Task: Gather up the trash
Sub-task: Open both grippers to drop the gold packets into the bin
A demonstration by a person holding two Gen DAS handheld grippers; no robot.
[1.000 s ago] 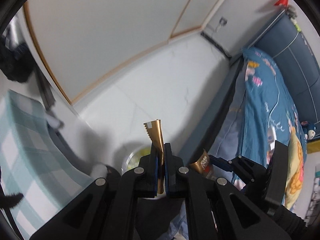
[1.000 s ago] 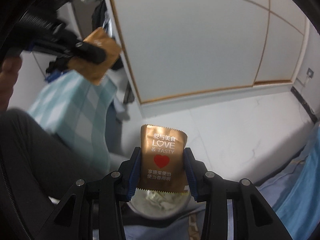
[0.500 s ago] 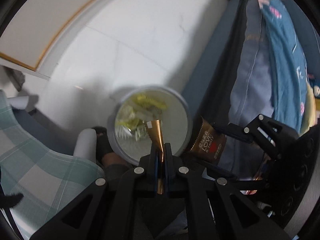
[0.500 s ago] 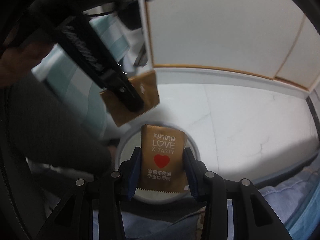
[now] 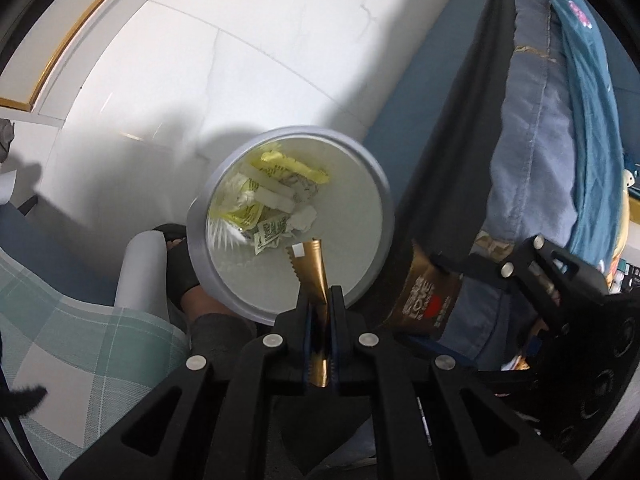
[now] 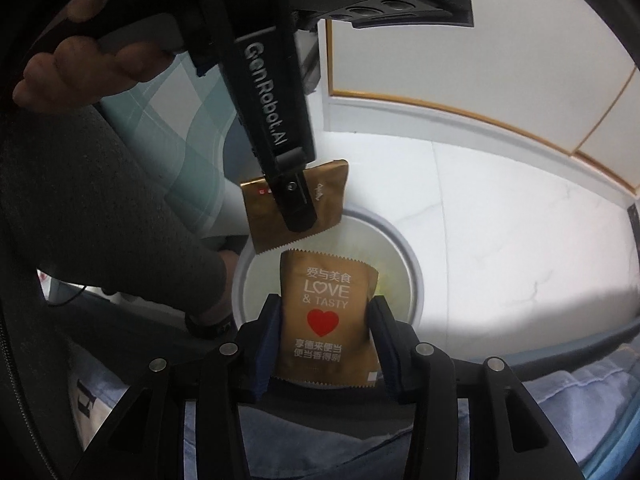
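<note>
The left gripper (image 5: 320, 300) was pinched tight on a gold packet (image 5: 314, 268) seen edge-on, its saw-toothed end jutting ahead of the fingertips over the near part of a round white bin (image 5: 376, 184). Beyond the packet, at the bin's far side, lay yellow wrappers and crumpled paper (image 5: 272, 200).

To the left gripper's right, the right gripper (image 6: 322, 320) held a second gold packet (image 6: 326, 320) printed with "LOVE & TASTY" and a red heart. Its jaws had just been opening, yet the packet sat upright between the blue pads (image 6: 270, 340), touching both, with the bin directly beyond it.

A dark-sleeved arm (image 6: 120, 240) reached in from that gripper's left. A white tiled floor (image 5: 240, 60) lay beyond the bin, and a blue bed (image 5: 560, 120) lay to the left gripper's right.
</note>
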